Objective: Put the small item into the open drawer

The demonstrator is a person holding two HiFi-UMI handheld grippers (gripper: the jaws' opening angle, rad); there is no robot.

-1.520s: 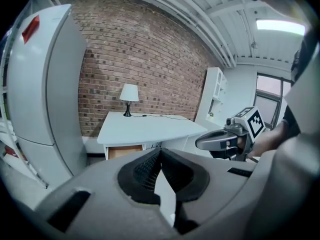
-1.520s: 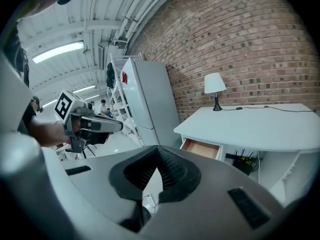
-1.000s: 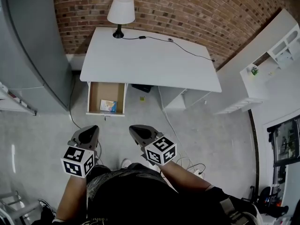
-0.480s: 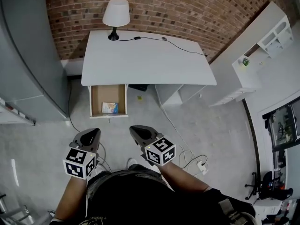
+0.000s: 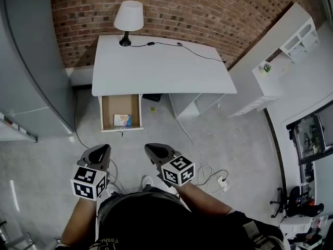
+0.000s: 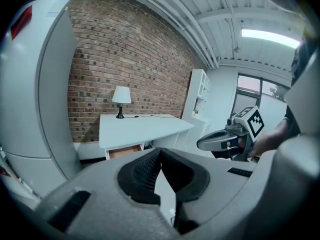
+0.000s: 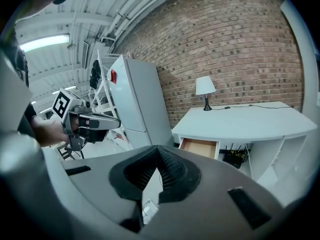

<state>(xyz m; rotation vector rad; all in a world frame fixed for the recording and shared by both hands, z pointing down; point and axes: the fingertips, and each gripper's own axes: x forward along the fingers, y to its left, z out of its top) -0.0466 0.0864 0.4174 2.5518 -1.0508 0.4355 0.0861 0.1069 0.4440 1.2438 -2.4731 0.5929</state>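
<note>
The white desk (image 5: pixel 161 66) has its wooden drawer (image 5: pixel 120 112) pulled open, and a small blue and white item (image 5: pixel 123 120) lies inside near the drawer's front. Both grippers hang over the floor well short of the desk. My left gripper (image 5: pixel 100 151) is shut with nothing in it, and its tips meet in the left gripper view (image 6: pixel 160 154). My right gripper (image 5: pixel 153 151) is also shut and holds nothing (image 7: pixel 159 154). The drawer (image 7: pixel 200 146) shows ahead in the right gripper view.
A table lamp (image 5: pixel 128 17) stands at the desk's back left, its cord running across the top. A grey fridge (image 5: pixel 26 77) stands left of the desk. A white shelf unit (image 5: pixel 291 51) lines the right wall. Cables and a power strip (image 5: pixel 222 183) lie on the floor at right.
The view has drawn back a little, so the desk looks slightly smaller and farther. Both grippers stay shut and hold the same spacing.
</note>
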